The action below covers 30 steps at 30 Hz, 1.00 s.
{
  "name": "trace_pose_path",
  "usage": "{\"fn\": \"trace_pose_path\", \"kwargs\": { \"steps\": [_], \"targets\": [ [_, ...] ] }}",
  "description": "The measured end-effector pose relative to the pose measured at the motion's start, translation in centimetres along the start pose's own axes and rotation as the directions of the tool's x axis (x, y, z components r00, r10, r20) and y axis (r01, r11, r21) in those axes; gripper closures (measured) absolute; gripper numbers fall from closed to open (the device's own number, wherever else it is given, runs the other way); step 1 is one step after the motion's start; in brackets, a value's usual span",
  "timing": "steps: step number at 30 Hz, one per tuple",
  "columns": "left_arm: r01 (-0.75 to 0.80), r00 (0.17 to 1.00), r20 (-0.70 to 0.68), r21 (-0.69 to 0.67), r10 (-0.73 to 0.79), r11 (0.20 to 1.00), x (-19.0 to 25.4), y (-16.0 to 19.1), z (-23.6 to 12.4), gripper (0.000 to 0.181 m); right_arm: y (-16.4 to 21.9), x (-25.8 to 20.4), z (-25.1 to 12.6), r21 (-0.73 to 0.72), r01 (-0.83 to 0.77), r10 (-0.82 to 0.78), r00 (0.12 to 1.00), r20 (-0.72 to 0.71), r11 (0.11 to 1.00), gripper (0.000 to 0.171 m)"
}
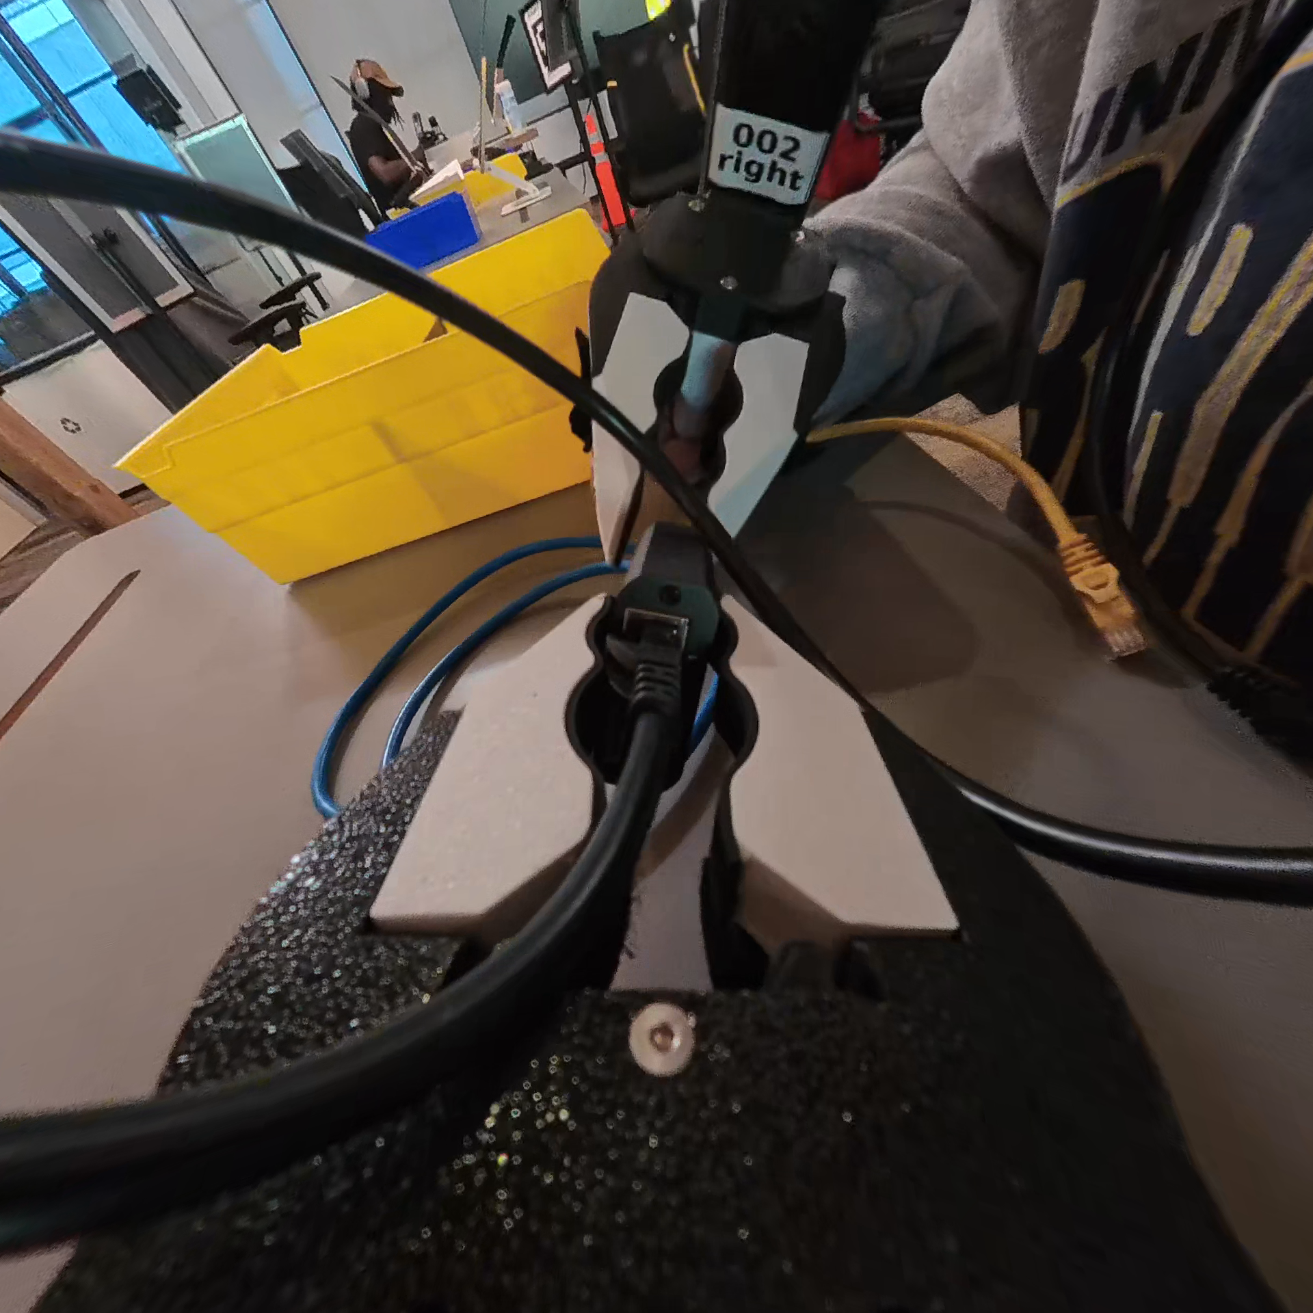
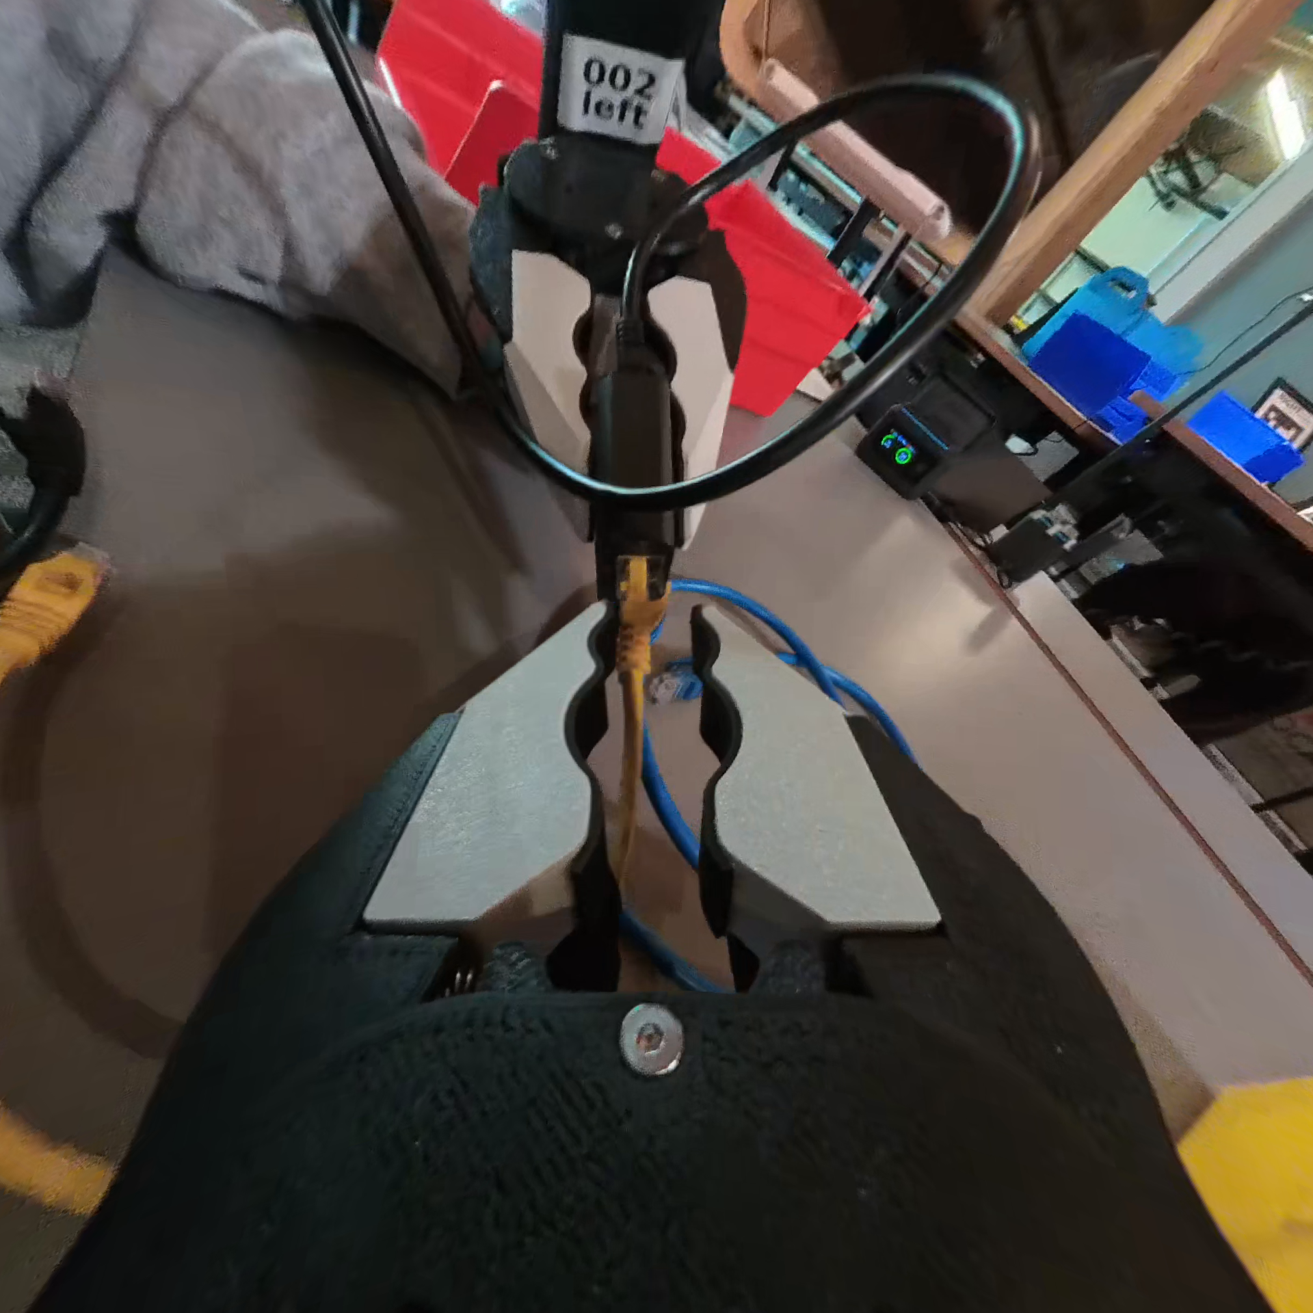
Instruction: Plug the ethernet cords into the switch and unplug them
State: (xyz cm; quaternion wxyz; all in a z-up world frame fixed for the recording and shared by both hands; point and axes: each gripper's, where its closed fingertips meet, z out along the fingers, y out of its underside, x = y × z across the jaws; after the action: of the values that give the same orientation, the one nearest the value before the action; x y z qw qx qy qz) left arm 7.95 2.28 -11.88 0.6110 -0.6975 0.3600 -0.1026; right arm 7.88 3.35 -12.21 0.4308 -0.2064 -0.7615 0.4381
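My left gripper (image 1: 661, 639) is shut on a small black switch (image 1: 668, 590), held above the tan table (image 1: 177, 710). A black ethernet cord (image 1: 625, 781) is plugged into the switch's near port and loops around. In the right wrist view the switch (image 2: 636, 440) sits in the left gripper (image 2: 632, 526) opposite me. A yellow cord's plug (image 2: 639, 590) sits in its facing port. My right gripper (image 2: 650, 618) is open, and the yellow cord (image 2: 629, 767) runs loosely between its fingers. The yellow cord's free end (image 1: 1094, 597) hangs at the right. A blue cord (image 2: 803, 654) lies coiled on the table.
A yellow bin (image 1: 369, 455) stands behind on the left, with a blue bin (image 1: 426, 227) farther back. A red bin (image 2: 774, 284) and a small black device with a lit screen (image 2: 916, 447) stand near the table edge. A person's grey sleeve (image 1: 945, 234) is close by. My two grippers' fingertips are within a few centimetres of each other.
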Motion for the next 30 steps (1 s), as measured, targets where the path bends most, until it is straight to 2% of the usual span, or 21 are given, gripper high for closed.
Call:
{"fn": "trace_pose_path", "kwargs": {
  "steps": [10,12,14,17,19,21,23,27,30],
  "targets": [
    [0.005,1.0,0.002,-0.031,-0.005,0.999,0.0,0.5,0.3,0.158,-0.3,-0.3,0.7,-0.002,-0.021,0.021,1.0,0.02,1.0,0.161],
    [0.001,1.0,-0.031,-0.031,-0.002,1.0,0.4,0.4,0.3,0.159,-0.4,-0.9,0.7,-0.012,-0.042,0.043,0.996,0.075,0.999,0.164],
    [0.022,0.996,-0.091,-0.022,-0.024,1.0,1.3,0.2,0.2,0.159,-0.7,-1.8,0.4,-0.028,0.01,-0.006,0.99,0.144,1.0,0.164],
    [0.118,0.967,-0.225,-0.002,-0.115,0.993,3.1,-0.6,-0.3,0.159,-2.0,-3.5,-0.2,-0.008,0.052,-0.049,0.97,0.238,0.999,0.165],
    [0.167,0.957,-0.246,0.032,-0.154,0.985,3.2,-1.2,-1.0,0.159,-1.8,-4.4,-1.3,-0.027,0.068,-0.056,0.946,0.319,0.997,0.165],
    [0.239,0.96,-0.182,0.125,-0.214,0.963,1.2,-2.1,-2.9,0.159,-1.9,-4.2,-2.2,-0.013,0.026,-0.02,0.946,0.325,1.0,0.166],
    [0.204,0.977,-0.089,0.155,-0.192,0.967,-0.2,-2.1,-3.7,0.159,-2.3,-3.5,-1.8,-0.014,0.003,0.001,0.955,0.298,1.0,0.166],
    [0.104,0.987,0.109,0.149,-0.121,0.983,-2.6,-1.3,-3.3,0.159,-1.0,-0.7,-0.4,-0.059,0.044,-0.04,0.996,0.074,0.997,0.165],
    [0.011,0.949,0.312,0.101,-0.042,0.995,-5.0,-0.5,-3.9,0.158,-2.1,3.0,-1.1,-0.035,0.047,-0.051,0.988,-0.142,0.998,0.165]
  ]
}}
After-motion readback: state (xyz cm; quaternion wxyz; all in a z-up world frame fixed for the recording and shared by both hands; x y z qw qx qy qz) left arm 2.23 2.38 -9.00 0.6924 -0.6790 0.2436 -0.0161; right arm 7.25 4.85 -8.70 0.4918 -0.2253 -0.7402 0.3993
